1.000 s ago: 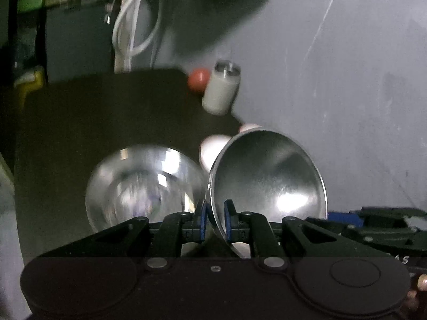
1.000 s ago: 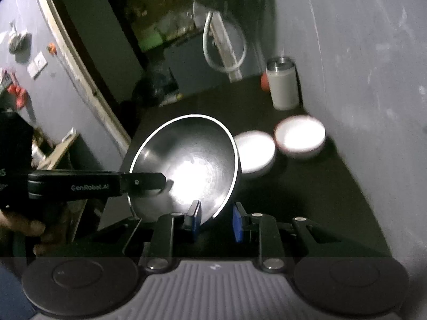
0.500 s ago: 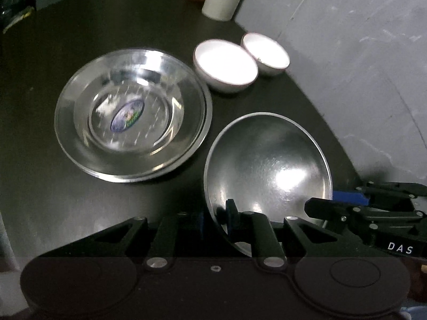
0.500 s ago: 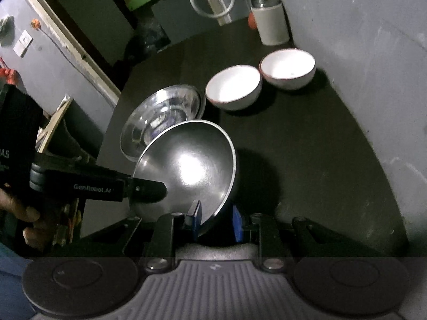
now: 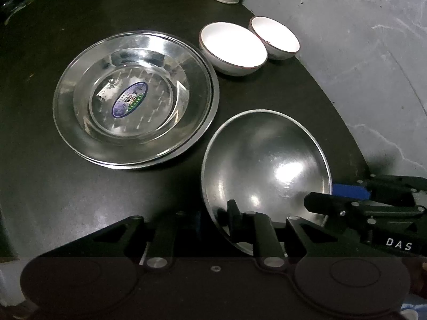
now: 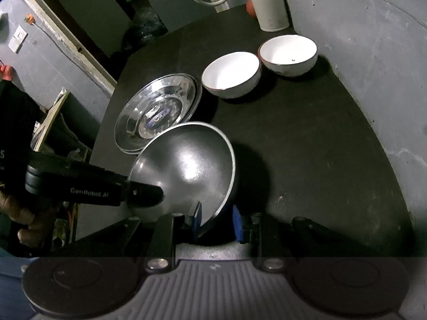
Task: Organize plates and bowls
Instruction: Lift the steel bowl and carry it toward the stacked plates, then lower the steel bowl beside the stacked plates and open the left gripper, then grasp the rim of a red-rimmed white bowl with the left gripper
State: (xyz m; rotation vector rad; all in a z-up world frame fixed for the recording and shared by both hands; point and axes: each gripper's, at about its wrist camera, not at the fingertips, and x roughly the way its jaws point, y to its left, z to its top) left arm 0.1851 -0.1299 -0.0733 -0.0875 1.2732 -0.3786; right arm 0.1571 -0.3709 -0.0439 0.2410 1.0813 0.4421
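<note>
My left gripper (image 5: pixel 213 221) and right gripper (image 6: pixel 216 220) both clamp their jaws on the steel bowl (image 5: pixel 267 165); stacked steel plates (image 5: pixel 133 98) lie at ten o'clock.

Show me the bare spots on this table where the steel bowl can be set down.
Bare tabletop lies between the steel bowl, the white bowls and the wall. Another bare patch lies near the plates. It is crowded between plates and white bowls.
</note>
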